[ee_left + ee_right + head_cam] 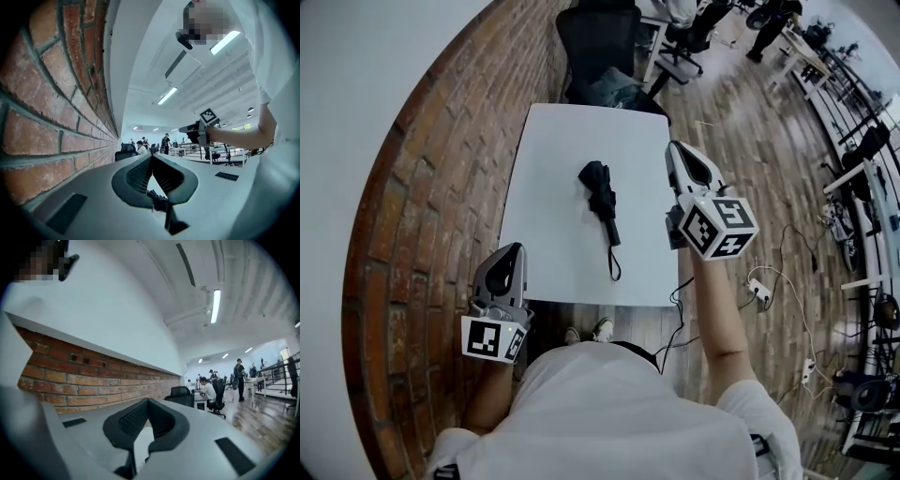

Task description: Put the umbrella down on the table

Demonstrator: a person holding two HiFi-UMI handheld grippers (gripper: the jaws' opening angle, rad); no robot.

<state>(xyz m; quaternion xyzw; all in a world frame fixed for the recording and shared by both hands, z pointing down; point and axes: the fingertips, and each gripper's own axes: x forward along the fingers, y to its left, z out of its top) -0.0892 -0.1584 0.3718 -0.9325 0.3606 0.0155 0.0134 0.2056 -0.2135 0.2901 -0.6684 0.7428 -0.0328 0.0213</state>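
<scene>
A black folded umbrella lies on the white table, its handle and strap loop toward the near edge, with nothing touching it. My right gripper is raised above the table's right edge, to the right of the umbrella, jaws shut and empty. My left gripper is held low at the table's near left corner, apart from the umbrella, jaws meeting at the tips with nothing gripped. Through the gap behind the left jaws the umbrella shows dark against the table. The right gripper also appears in the left gripper view.
A brick wall runs along the table's left side. A black office chair stands at the far end. Cables and a power strip lie on the wooden floor to the right. More desks and people are further back.
</scene>
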